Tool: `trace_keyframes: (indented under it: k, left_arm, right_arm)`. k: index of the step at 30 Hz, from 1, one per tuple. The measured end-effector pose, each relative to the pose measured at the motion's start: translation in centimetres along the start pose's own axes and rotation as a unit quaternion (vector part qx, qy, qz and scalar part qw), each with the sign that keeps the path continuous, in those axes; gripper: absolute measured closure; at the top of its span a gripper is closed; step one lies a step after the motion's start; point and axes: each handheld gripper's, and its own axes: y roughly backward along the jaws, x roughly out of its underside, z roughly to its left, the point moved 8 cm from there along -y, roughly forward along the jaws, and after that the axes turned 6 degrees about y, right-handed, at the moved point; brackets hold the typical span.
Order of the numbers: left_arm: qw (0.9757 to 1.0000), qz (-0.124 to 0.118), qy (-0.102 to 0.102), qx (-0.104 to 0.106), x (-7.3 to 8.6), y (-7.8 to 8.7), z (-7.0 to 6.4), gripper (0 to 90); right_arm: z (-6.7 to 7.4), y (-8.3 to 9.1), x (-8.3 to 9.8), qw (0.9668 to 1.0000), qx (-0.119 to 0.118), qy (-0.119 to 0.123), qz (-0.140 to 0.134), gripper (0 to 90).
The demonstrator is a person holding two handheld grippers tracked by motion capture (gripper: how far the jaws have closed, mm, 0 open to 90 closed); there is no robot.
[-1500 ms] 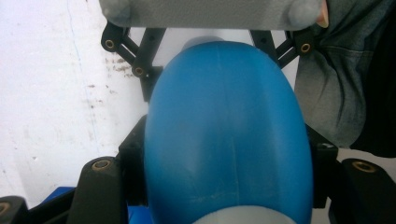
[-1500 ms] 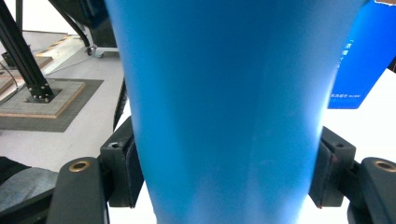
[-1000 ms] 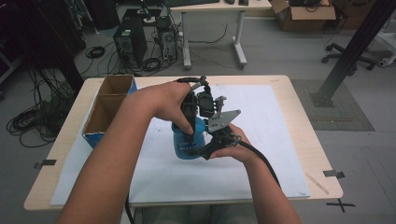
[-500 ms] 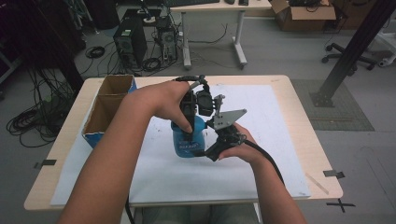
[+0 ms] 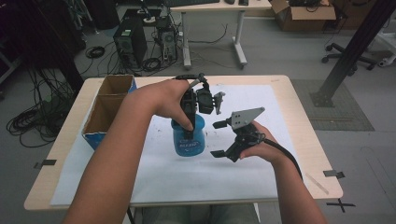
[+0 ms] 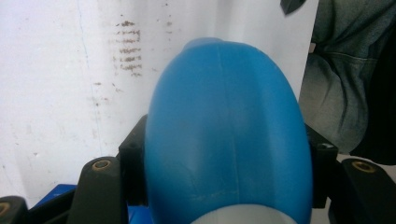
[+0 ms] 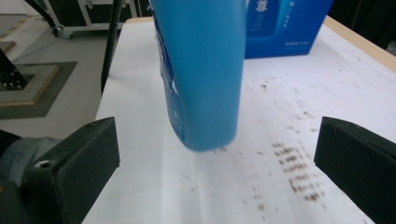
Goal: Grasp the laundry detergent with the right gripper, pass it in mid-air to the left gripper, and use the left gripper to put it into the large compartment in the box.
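Blue bottle (image 5: 189,137) hangs clamped from above in the left gripper (image 5: 190,122); the right gripper (image 5: 219,139), just beside it, has just been opening, jaws apart and empty.

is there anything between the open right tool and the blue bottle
Nothing visible does. The right tool has just been opening and sits beside the blue bottle, which the left tool clamps from above. In the right gripper view just stained white paper lies between its spread jaws and the bottle.
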Motion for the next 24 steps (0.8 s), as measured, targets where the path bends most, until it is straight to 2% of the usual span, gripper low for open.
trace_keyframes:
  k: [4, 8, 13, 15, 24]
  left_arm:
    - [0.9998, 0.021, 0.003, -0.001, 0.1, 0.1, 0.1, 37.6]
    - [0.9996, 0.024, 0.012, 0.0, 0.2, 0.3, 0.2, 37.6]
    - [0.9994, 0.015, 0.03, -0.004, 0.4, 0.5, 0.5, 37.7]
    - [0.9993, 0.004, 0.037, -0.005, 0.4, 0.6, 0.6, 37.6]
    - [0.997, -0.005, 0.077, 0.005, 0.6, 1.7, 0.5, 37.5]
  right_arm:
    - [0.0, 1.3, 0.3, 1.0, 0.006, -0.002, 0.005, 0.1]
    - [0.0, 2.5, 0.5, 0.9998, 0.015, 0.002, 0.012, 0.1]
    - [0.1, 3.8, 0.5, 0.9996, 0.023, 0.003, 0.013, 0.0]
    - [0.1, 4.4, 0.5, 0.9995, 0.028, 0.005, 0.013, 0.0]
    - [0.2, 6.3, 0.2, 0.999, 0.039, 0.011, 0.016, 0.1]
